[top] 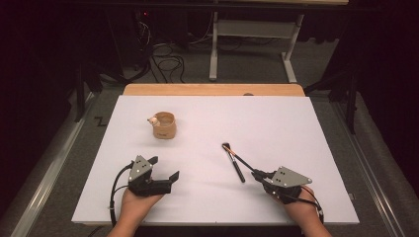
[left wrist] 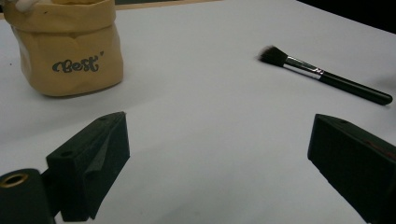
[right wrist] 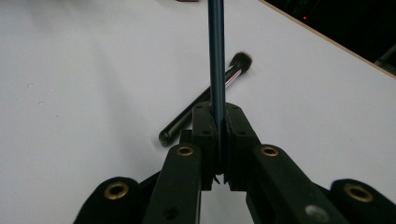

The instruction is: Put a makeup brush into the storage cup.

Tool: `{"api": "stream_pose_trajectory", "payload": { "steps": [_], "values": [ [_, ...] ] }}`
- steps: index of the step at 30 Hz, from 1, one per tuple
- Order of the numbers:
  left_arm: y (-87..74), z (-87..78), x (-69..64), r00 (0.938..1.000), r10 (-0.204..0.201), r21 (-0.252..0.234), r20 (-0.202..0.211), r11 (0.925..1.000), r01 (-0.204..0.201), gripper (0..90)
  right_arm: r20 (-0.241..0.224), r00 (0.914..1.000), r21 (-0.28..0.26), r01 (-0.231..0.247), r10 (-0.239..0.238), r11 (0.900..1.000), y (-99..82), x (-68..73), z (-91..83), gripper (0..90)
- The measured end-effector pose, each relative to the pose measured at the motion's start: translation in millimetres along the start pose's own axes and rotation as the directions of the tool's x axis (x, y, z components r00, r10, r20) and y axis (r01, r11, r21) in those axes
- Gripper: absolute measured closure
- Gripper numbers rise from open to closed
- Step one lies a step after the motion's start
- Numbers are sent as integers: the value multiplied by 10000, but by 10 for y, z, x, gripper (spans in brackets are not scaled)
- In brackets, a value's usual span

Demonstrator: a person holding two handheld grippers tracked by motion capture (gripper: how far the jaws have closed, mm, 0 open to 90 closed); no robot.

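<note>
The table (top: 296, 123) carries a white board with a wooden edge along its far side. A small tan pouch (top: 164, 125) stands upright on the left half of the board, printed "Best" on its side in the left gripper view; something white pokes from its rim (too small to identify).

The left gripper (top: 164, 168) rests near the front edge, held by the person's left hand (top: 138, 200); its jaws stand wide apart with nothing between them; in its own view the bare board lies in the gap, the pouch far left, the makeup brush (left wrist: 327, 77) far right.

The makeup brush lies flat near the middle of the board, bristles pointing away from the person, black handle toward the front edge.

The right gripper (right wrist: 218, 122) has its jaws pressed together on a thin dark stick (right wrist: 215, 51); the stick runs forward from the jaws and passes over the lying brush; whether the two touch cannot be told. The right hand (top: 301, 205) holds this gripper at the front right.
</note>
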State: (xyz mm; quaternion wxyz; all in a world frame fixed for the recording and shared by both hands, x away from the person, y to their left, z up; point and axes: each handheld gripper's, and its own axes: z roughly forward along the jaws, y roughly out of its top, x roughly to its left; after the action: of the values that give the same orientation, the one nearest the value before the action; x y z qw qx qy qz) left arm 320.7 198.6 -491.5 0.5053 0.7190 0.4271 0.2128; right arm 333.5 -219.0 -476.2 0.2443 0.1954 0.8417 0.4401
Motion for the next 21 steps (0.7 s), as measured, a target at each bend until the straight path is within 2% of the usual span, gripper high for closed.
{"api": "stream_pose_trajectory", "payload": {
  "steps": [8,12,21],
  "values": [
    [7,-19,-14,9998,-129,-216,120,9997,131,73,116,9984,-499,-549,555,9972,-4,3,-2,866],
    [13,-33,-25,9995,-173,-398,245,9990,183,81,283,9980,-665,-548,567,9963,2,9,-4,866],
    [33,-55,-62,9980,-228,-697,588,9972,269,86,363,9946,-1238,-921,973,9880,20,31,-12,866]
  ]
}}
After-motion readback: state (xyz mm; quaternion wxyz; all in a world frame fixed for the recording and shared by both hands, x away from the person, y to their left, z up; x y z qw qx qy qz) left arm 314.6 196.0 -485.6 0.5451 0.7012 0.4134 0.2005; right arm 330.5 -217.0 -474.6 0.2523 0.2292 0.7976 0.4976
